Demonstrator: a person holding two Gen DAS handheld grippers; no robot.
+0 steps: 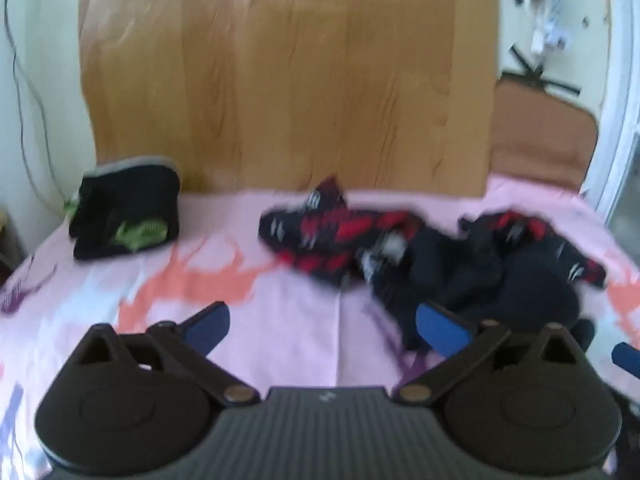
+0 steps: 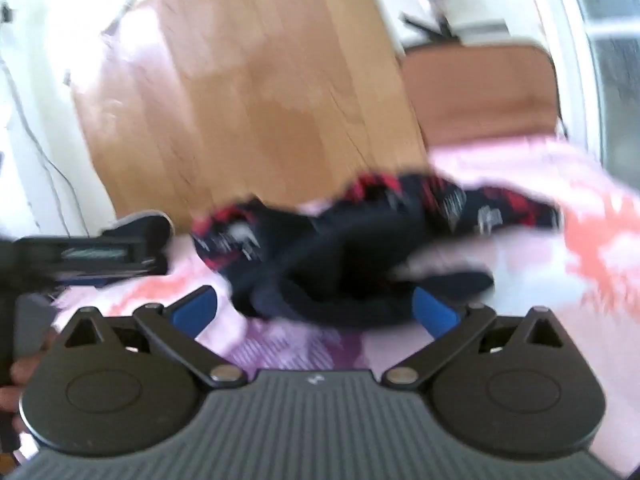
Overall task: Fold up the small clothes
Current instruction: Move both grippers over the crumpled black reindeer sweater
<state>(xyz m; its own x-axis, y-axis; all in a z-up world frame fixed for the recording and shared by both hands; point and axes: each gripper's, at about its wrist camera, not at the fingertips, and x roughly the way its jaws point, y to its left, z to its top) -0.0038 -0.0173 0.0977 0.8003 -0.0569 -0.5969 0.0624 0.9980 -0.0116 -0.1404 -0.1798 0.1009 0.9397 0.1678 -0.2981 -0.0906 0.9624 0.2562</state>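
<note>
One folded black-green garment (image 1: 126,212) sits far left on the pink sheet (image 1: 280,320); red-black pile (image 1: 420,256) right still unfolded; left gripper (image 1: 324,326) and right gripper (image 2: 314,310) fingers spread wide, empty.

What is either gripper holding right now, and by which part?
Nothing. The left gripper and right gripper are both wide open above the pink sheet; the dark red-patterned clothes lie loose on it.
</note>
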